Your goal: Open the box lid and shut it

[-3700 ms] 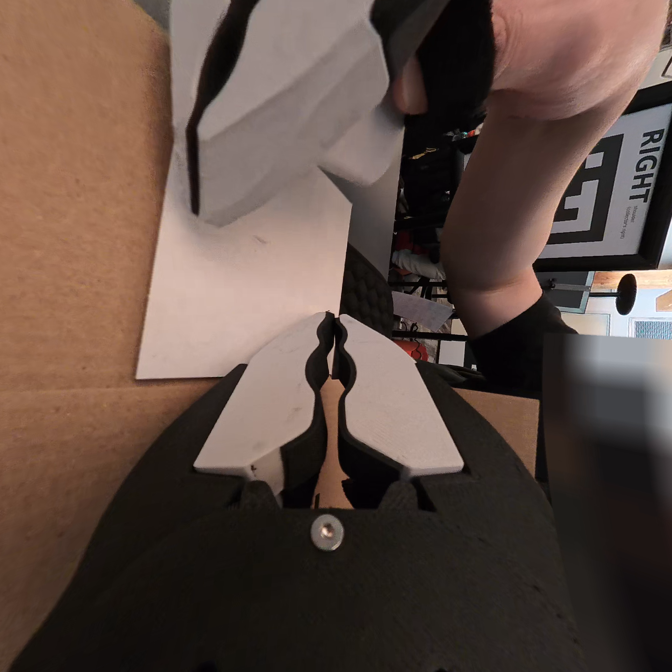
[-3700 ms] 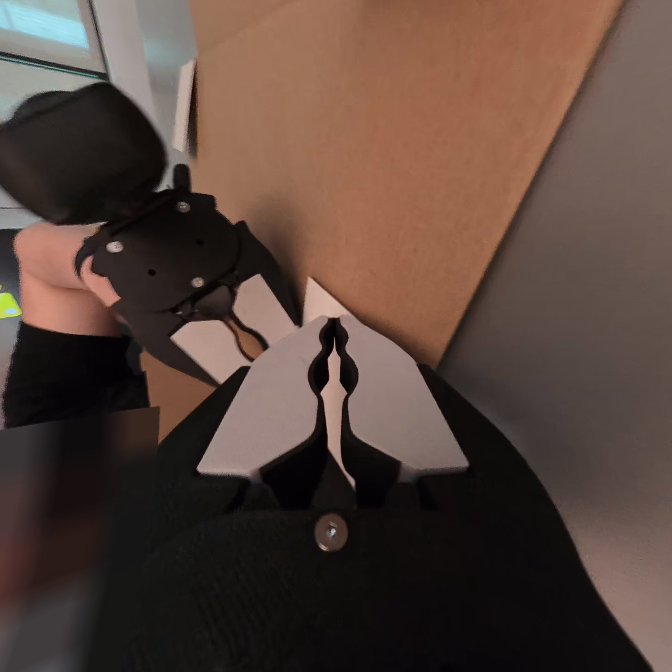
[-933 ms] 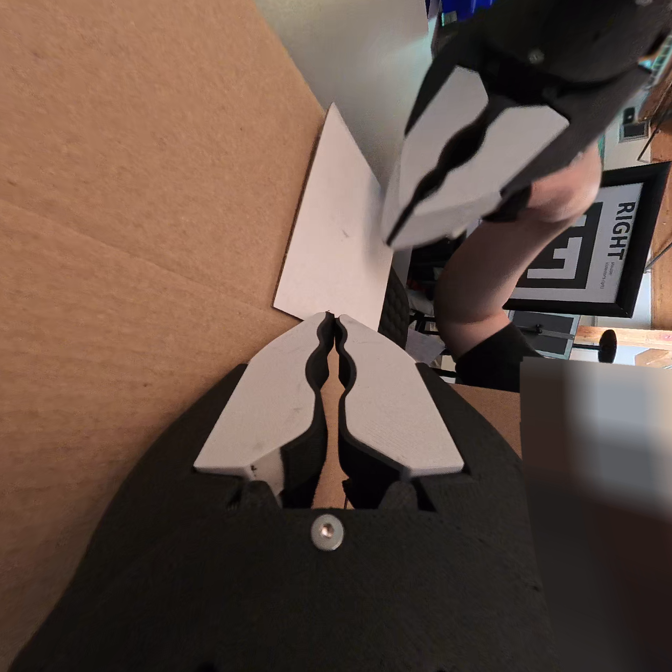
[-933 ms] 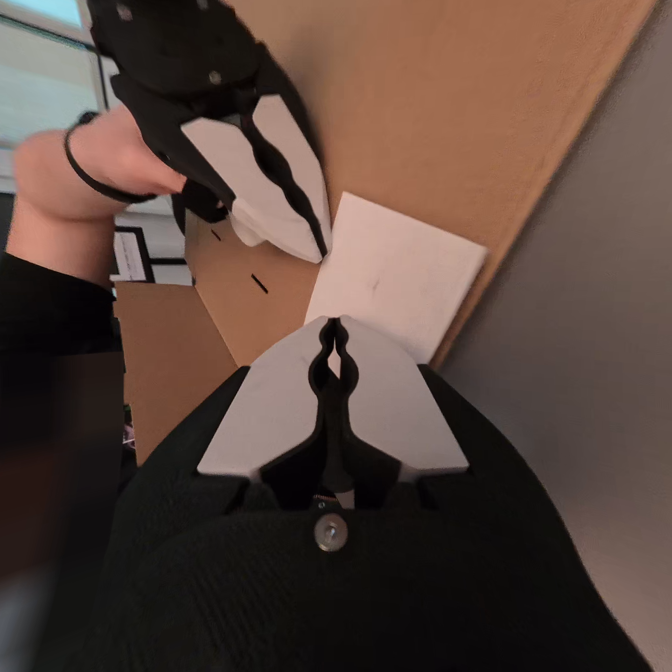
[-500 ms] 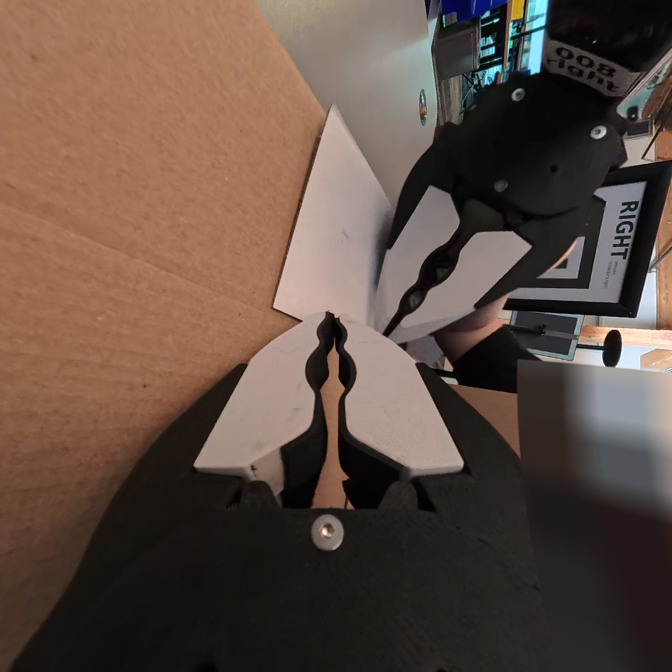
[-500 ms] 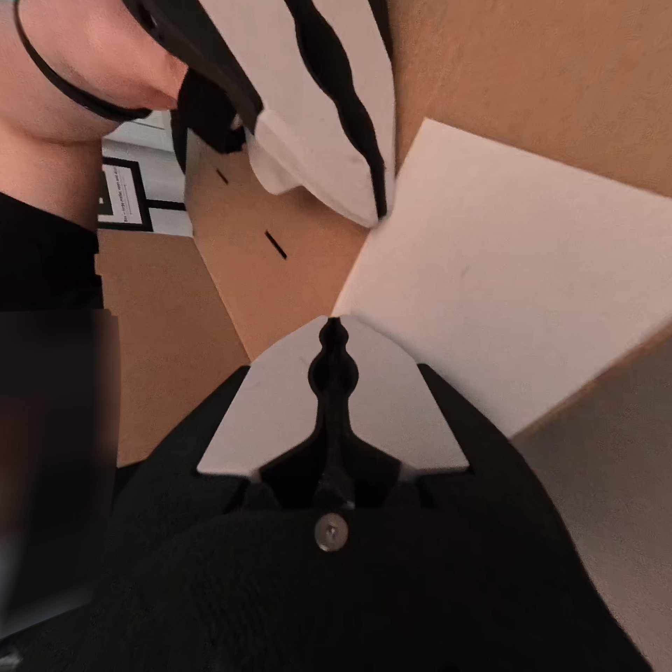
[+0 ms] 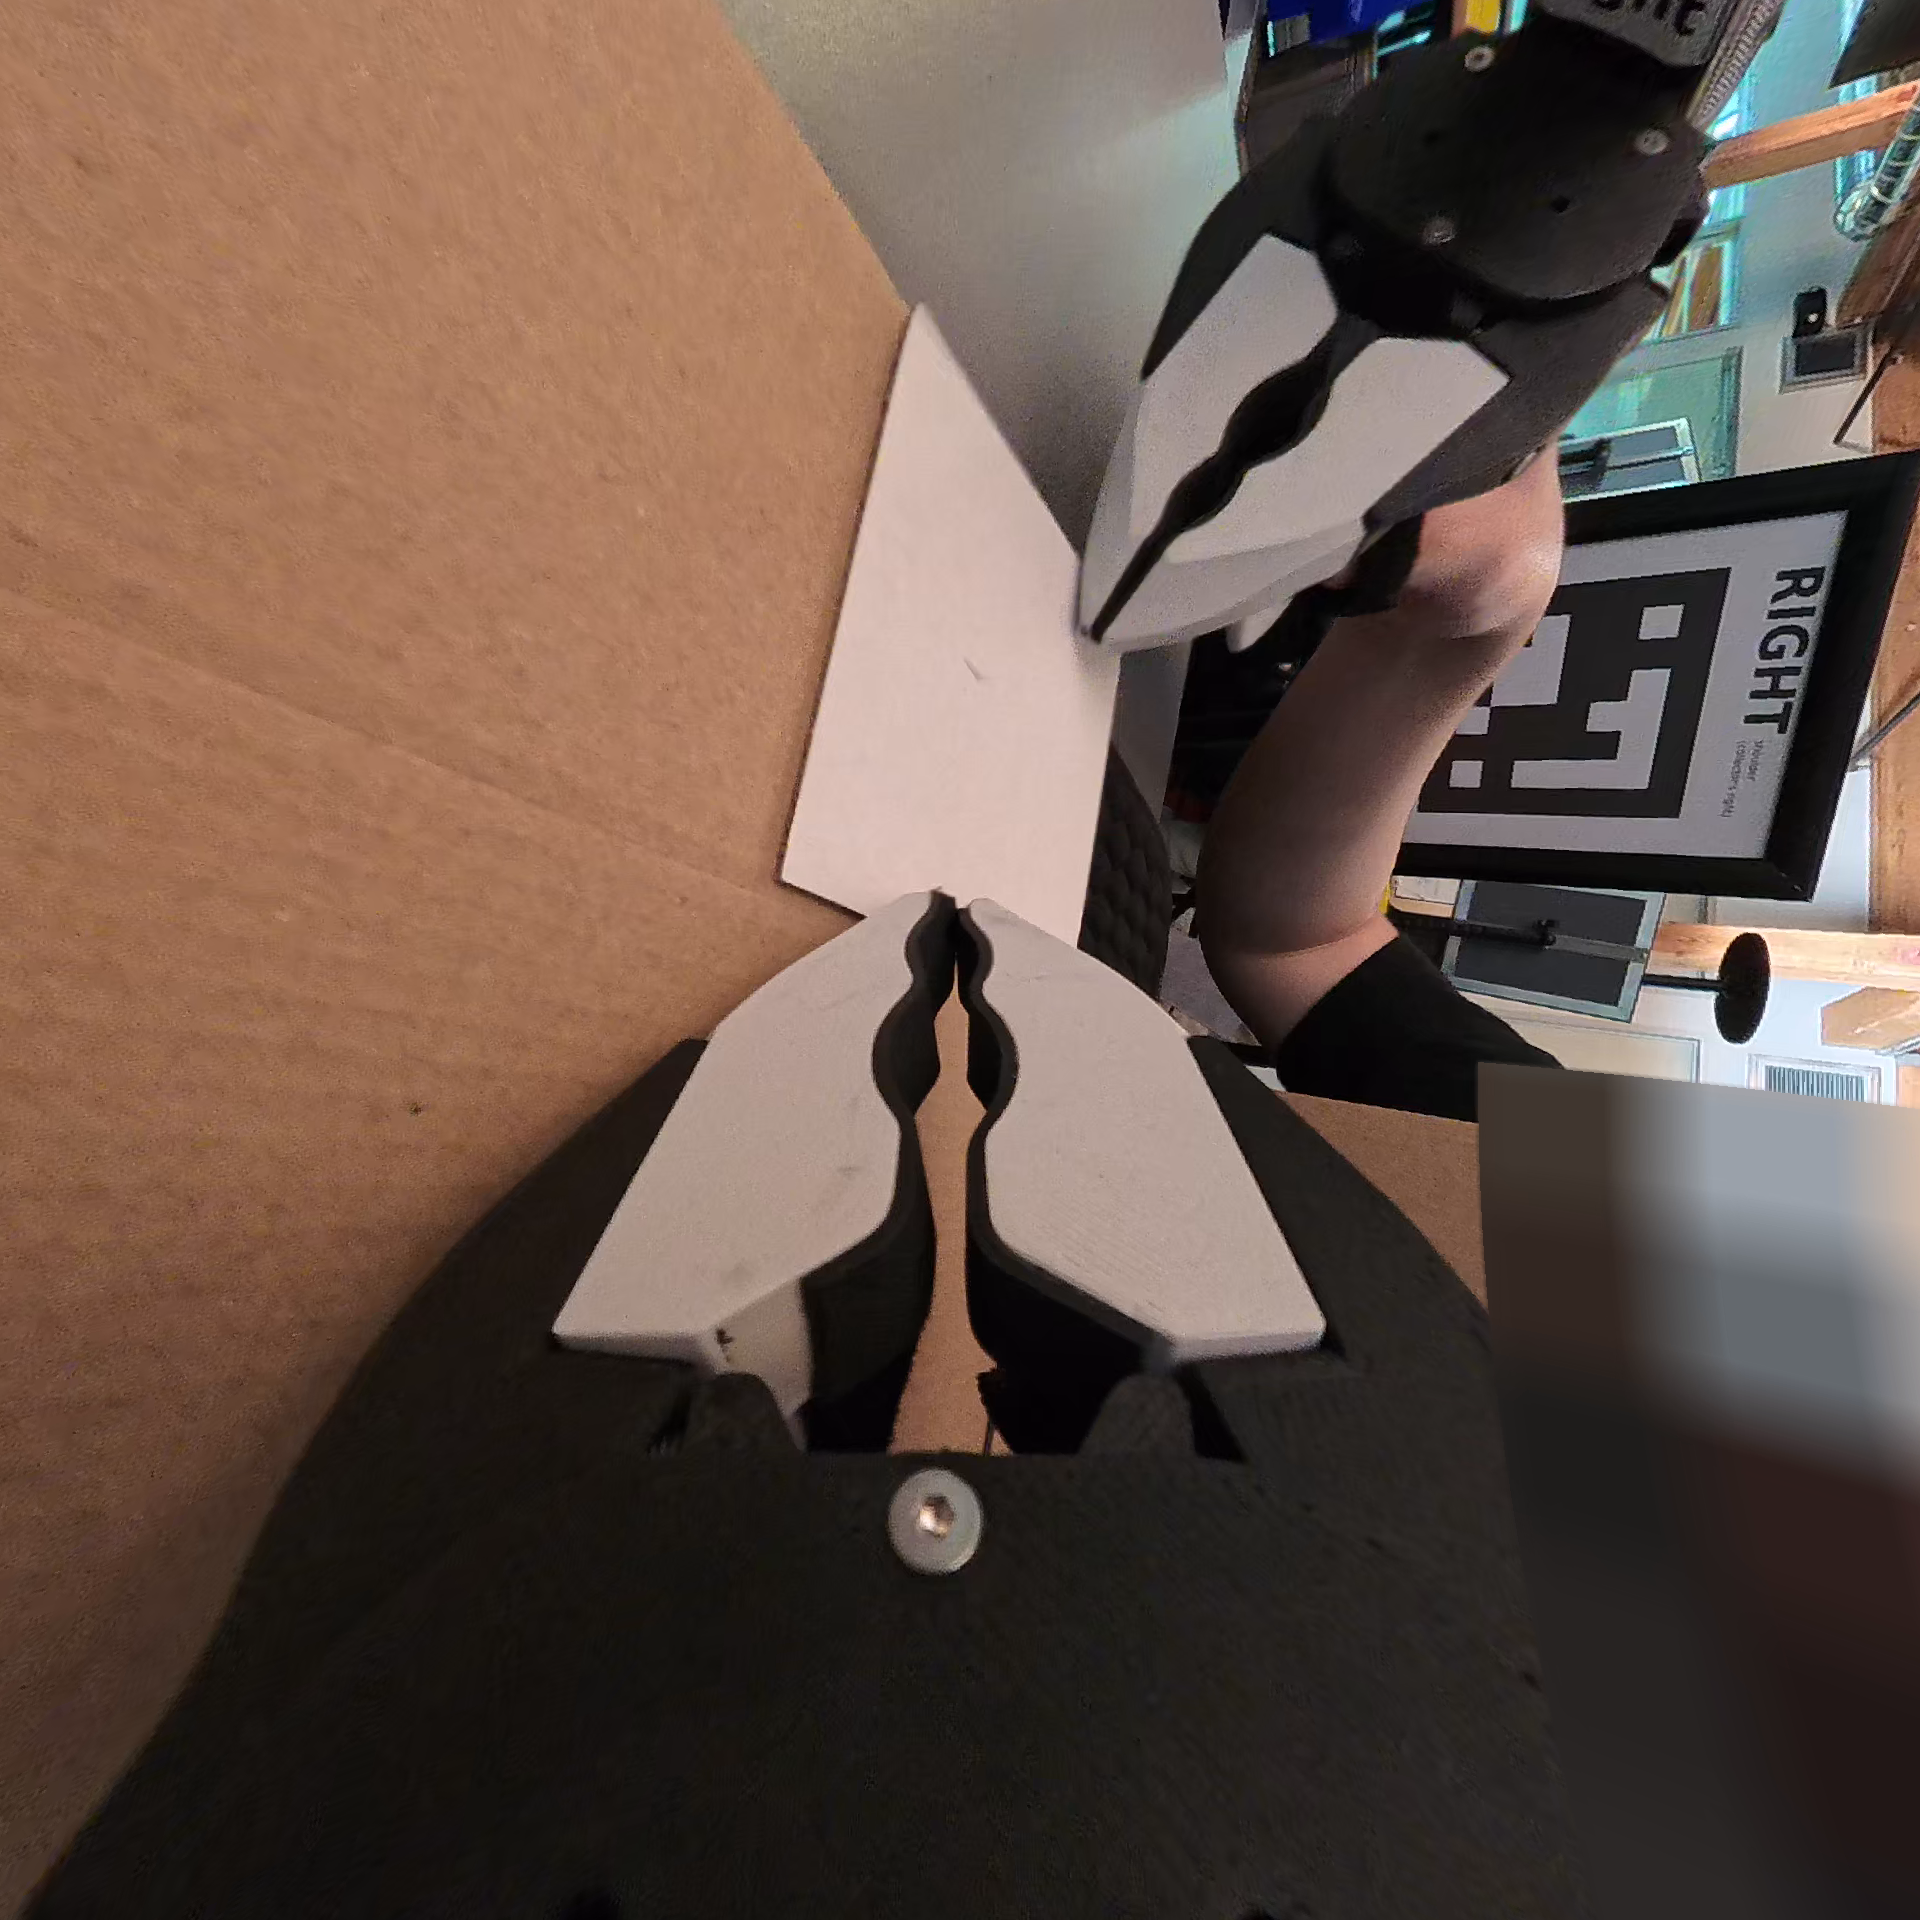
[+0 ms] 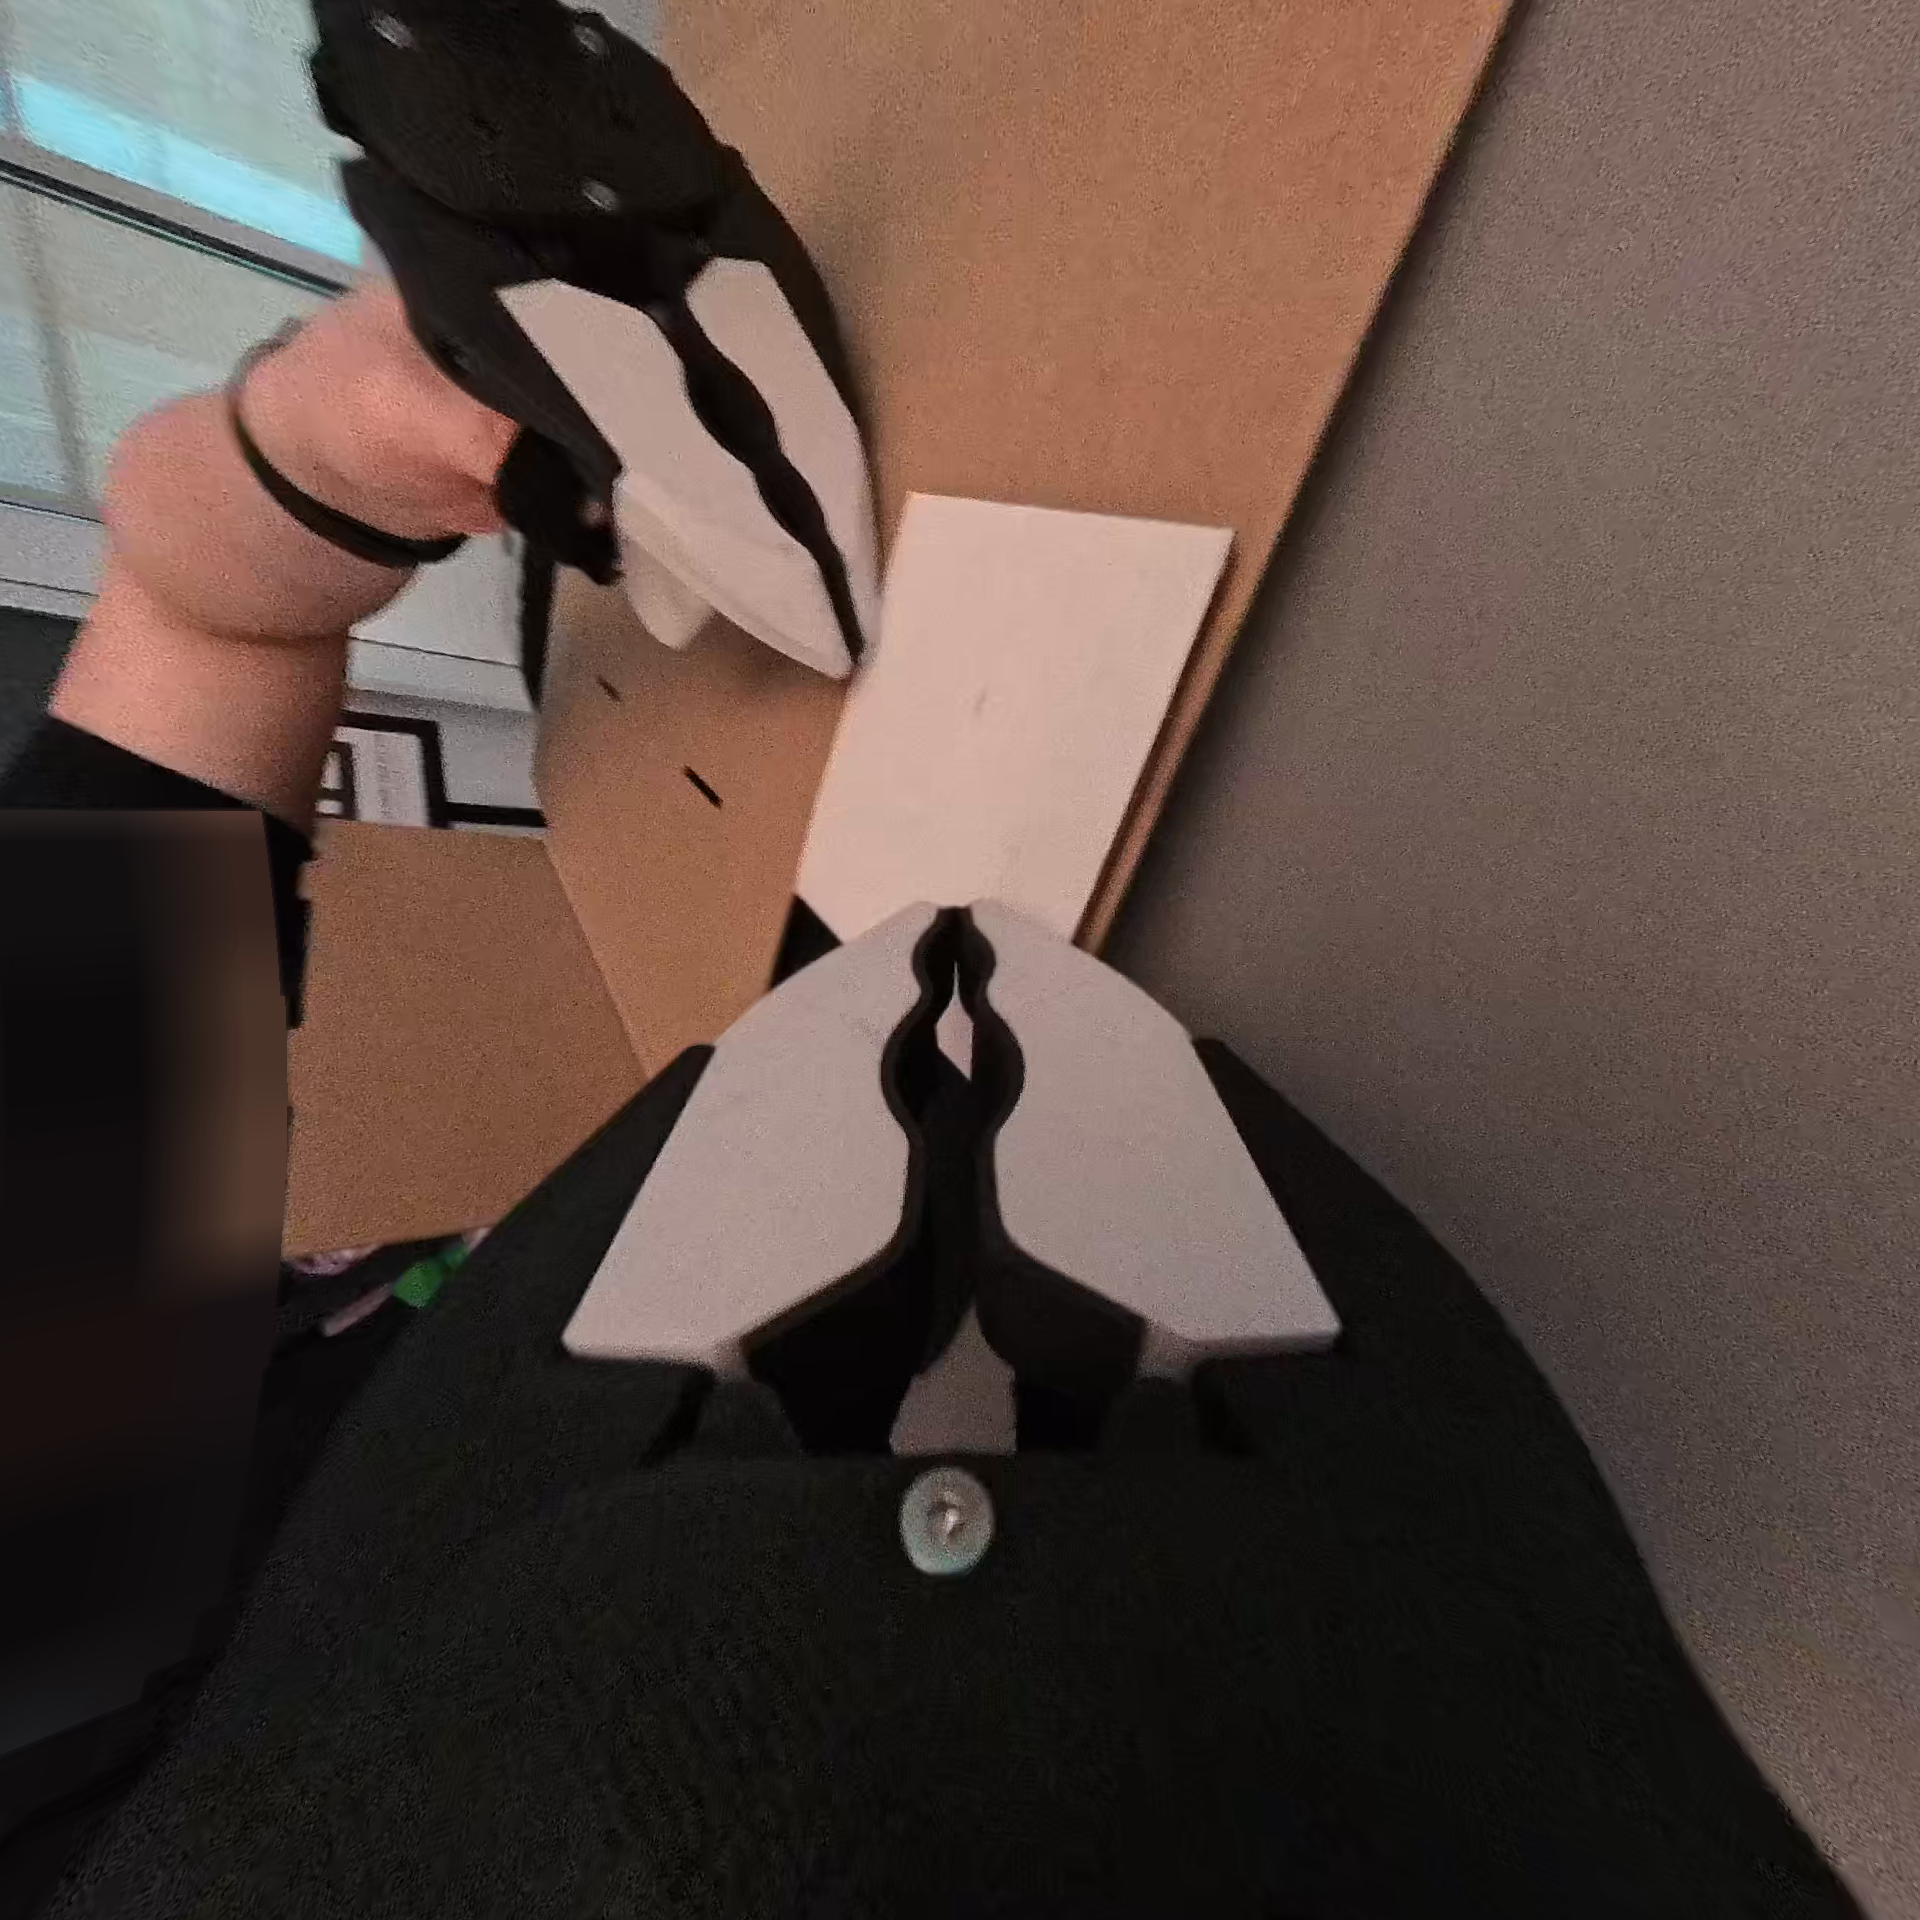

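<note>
Your left gripper [image 7: 951,914] and right gripper [image 8: 954,920] both have fingers together, holding nothing. The brown cardboard box lid [image 7: 416,520] fills the frame's left; its white rectangular label [image 7: 956,675] sits centre. Tips seemingly pose for pushing, not gripping.

The left wrist view is bright and sharp, daylight coming from the windows [image 7: 1704,281] up and right of the hand-held gripper [image 7: 951,914]. The right wrist view is dimmer, warm and grainy, with motion blur on the far hand-held gripper [image 8: 847,634]; both bend at the edges
</note>
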The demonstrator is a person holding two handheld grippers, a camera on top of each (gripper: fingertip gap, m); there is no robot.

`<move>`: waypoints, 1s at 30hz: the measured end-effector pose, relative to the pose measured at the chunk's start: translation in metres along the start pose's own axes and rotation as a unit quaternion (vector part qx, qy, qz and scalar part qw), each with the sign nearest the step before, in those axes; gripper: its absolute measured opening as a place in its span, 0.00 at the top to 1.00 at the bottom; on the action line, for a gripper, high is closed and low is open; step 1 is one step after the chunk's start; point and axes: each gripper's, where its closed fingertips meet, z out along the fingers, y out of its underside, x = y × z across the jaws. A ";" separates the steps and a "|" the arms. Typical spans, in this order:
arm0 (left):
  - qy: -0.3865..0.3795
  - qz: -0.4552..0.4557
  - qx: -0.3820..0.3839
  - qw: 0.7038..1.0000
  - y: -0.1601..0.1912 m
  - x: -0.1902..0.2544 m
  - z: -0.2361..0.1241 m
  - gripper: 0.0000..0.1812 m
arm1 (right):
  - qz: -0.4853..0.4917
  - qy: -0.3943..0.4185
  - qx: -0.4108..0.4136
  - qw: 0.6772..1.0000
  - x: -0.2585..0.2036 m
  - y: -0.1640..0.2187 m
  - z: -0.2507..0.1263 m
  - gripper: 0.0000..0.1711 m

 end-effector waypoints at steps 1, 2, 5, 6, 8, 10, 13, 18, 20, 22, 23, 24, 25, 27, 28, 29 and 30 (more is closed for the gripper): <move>-0.001 0.002 -0.001 1.000 0.000 0.000 0.000 1.00 | -0.005 -0.019 0.012 1.000 -0.009 -0.005 0.000 1.00; -0.003 0.004 0.001 1.000 -0.001 0.000 0.000 1.00 | -0.024 -0.018 0.023 0.999 -0.014 -0.010 0.000 1.00; 0.020 0.023 0.026 0.999 -0.007 0.010 -0.005 1.00 | -0.046 0.069 0.002 0.997 0.004 -0.010 0.012 1.00; 0.037 0.036 0.047 0.998 -0.012 0.020 -0.014 1.00 | -0.026 0.052 0.007 0.998 0.002 -0.010 0.011 1.00; 0.086 0.072 0.088 0.990 -0.015 0.053 -0.046 1.00 | -0.015 0.046 0.006 0.999 0.003 -0.009 0.010 1.00; 0.119 0.138 0.113 0.977 0.000 0.085 -0.092 1.00 | -0.026 0.056 0.004 0.998 0.002 -0.008 0.010 1.00; 0.022 0.241 0.121 0.963 0.057 0.084 -0.154 0.92 | -0.038 0.069 -0.001 0.997 0.000 -0.008 0.007 1.00; -0.201 0.323 0.161 0.911 0.185 0.039 -0.235 0.86 | -0.084 0.015 0.001 0.996 -0.031 -0.018 0.016 1.00; -0.251 0.312 0.189 0.897 0.235 0.025 -0.253 0.82 | -0.134 -0.003 0.007 0.991 -0.063 -0.032 0.025 1.00; -0.281 0.304 0.201 0.888 0.280 0.012 -0.257 0.73 | -0.218 0.010 0.005 0.976 -0.096 -0.045 0.041 1.00; -0.298 0.305 0.201 0.882 0.299 0.006 -0.254 0.70 | -0.265 0.016 0.005 0.964 -0.111 -0.052 0.052 1.00; -0.315 0.311 0.195 0.875 0.315 0.000 -0.247 0.66 | -0.310 0.019 0.006 0.951 -0.128 -0.058 0.064 1.00; -0.334 0.323 0.184 0.866 0.329 -0.005 -0.240 0.64 | -0.348 0.015 0.004 0.937 -0.145 -0.063 0.078 1.00; -0.380 0.354 0.152 0.841 0.350 -0.016 -0.225 0.57 | -0.404 -0.015 -0.012 0.914 -0.179 -0.065 0.106 1.00; -0.401 0.371 0.133 0.827 0.359 -0.021 -0.218 0.56 | -0.425 -0.036 -0.023 0.904 -0.197 -0.064 0.123 1.00; -0.421 0.387 0.117 0.812 0.365 -0.026 -0.213 0.54 | -0.443 -0.053 -0.038 0.894 -0.212 -0.061 0.139 1.00; -0.437 0.400 0.109 0.798 0.370 -0.029 -0.210 0.53 | -0.460 -0.062 -0.059 0.884 -0.222 -0.057 0.156 1.00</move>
